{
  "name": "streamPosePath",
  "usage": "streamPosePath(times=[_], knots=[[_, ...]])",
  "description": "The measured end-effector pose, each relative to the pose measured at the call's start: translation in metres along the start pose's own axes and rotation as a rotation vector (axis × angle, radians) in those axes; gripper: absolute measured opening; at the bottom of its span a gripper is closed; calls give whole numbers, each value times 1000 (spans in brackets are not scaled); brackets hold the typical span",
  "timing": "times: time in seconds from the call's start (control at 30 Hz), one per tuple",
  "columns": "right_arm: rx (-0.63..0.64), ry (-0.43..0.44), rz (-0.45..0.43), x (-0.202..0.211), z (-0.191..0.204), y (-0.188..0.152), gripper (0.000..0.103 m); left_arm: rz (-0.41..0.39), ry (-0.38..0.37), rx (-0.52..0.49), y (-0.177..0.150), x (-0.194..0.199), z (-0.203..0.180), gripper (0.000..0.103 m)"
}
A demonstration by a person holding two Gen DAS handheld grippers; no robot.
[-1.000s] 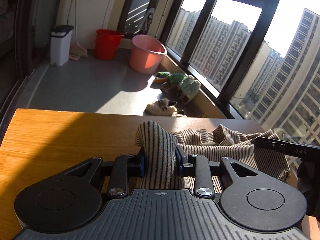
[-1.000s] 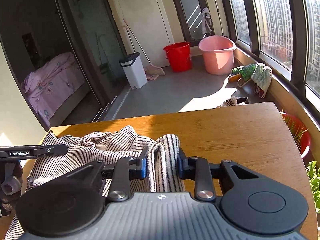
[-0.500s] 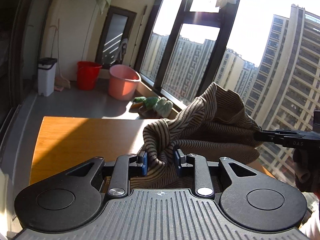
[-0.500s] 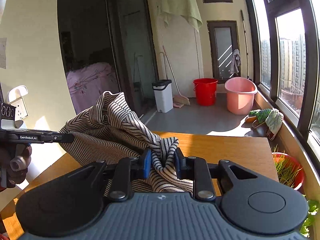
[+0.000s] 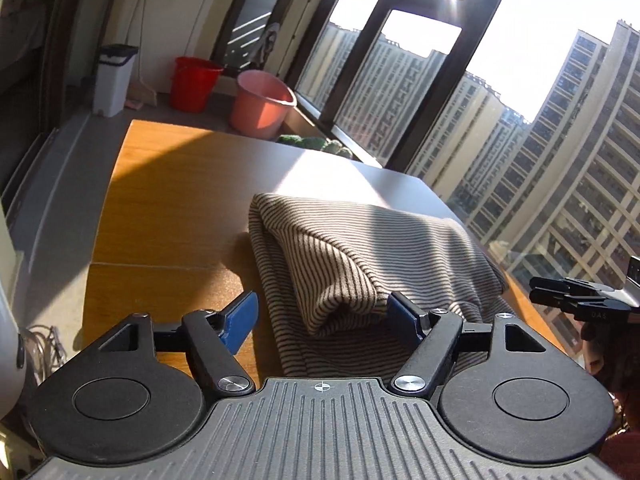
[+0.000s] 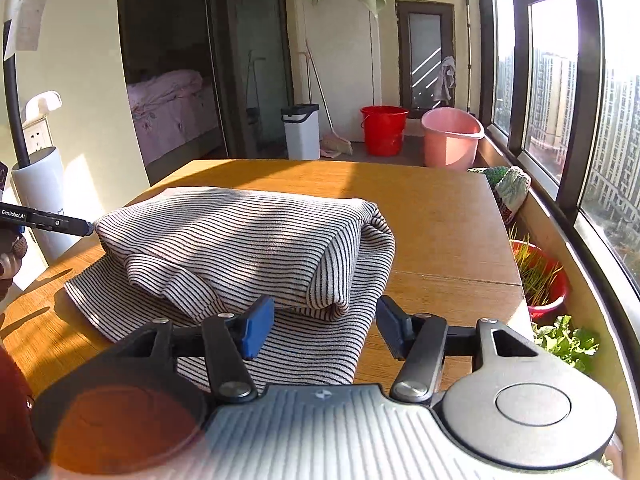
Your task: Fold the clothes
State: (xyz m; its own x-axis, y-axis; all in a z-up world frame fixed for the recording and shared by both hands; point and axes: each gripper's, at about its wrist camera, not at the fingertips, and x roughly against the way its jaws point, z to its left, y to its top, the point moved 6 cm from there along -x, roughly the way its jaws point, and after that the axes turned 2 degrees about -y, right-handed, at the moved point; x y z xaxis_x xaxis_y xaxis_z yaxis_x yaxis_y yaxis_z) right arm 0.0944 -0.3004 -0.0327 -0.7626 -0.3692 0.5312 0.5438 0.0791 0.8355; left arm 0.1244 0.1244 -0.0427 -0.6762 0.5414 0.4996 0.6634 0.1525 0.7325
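A black-and-white striped garment (image 5: pixel 360 256) (image 6: pixel 248 248) lies folded over on itself on the wooden table (image 5: pixel 160 216) (image 6: pixel 440 216), its upper layer bulging near me. My left gripper (image 5: pixel 322 314) is open, blue pads spread either side of the fold's near edge without clamping it. My right gripper (image 6: pixel 324 326) is also open, just short of the garment's right corner. Each gripper's tip shows at the edge of the other's view: the right one (image 5: pixel 576 302), the left one (image 6: pixel 48 220).
Beyond the table stand a red bucket (image 6: pixel 383 130), a pink basin (image 6: pixel 450 138) and a white bin (image 6: pixel 301 131). A red pot of green plants (image 6: pixel 540 280) sits by the window at the right. A white cylinder (image 6: pixel 40 192) stands by the wall at the left.
Both grippers carried the held cloth up and forward, laid it down as a fold on the table, then opened and let go. The garment now rests flat.
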Motion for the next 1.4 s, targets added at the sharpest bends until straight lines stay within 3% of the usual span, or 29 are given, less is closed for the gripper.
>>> streamPosePath(times=[0.13, 0.33, 0.43, 0.47, 0.53, 0.63, 0.73, 1.07, 1.23, 1.4], knots=[[-157, 66, -19, -18, -7, 8, 64, 23, -51, 85, 2, -25, -9, 86], [-229, 51, 68, -75, -5, -6, 64, 69, -20, 81, -7, -61, -16, 89], [-225, 53, 55, -83, -2, -4, 67, 62, -6, 66, -6, -65, -15, 87], [-222, 54, 49, -85, -1, -3, 65, 60, -2, 61, -6, -66, -15, 84], [-199, 48, 50, -88, 2, 0, 48, 55, 7, 51, -5, -68, -14, 65], [-187, 52, 35, -83, 5, 7, 32, 42, 12, 22, -2, -66, -20, 45], [-191, 63, 8, -73, 7, 16, 23, 32, -2, 9, -2, -57, -27, 39], [-199, 99, -16, -27, 9, 10, 22, 17, -54, -15, -10, -28, -47, 39], [-223, 81, 24, -30, 5, -12, 22, 74, -24, 30, -31, -38, -32, 40], [-243, 79, 67, -34, 6, -36, 22, 81, -12, 64, -39, -35, -21, 43]])
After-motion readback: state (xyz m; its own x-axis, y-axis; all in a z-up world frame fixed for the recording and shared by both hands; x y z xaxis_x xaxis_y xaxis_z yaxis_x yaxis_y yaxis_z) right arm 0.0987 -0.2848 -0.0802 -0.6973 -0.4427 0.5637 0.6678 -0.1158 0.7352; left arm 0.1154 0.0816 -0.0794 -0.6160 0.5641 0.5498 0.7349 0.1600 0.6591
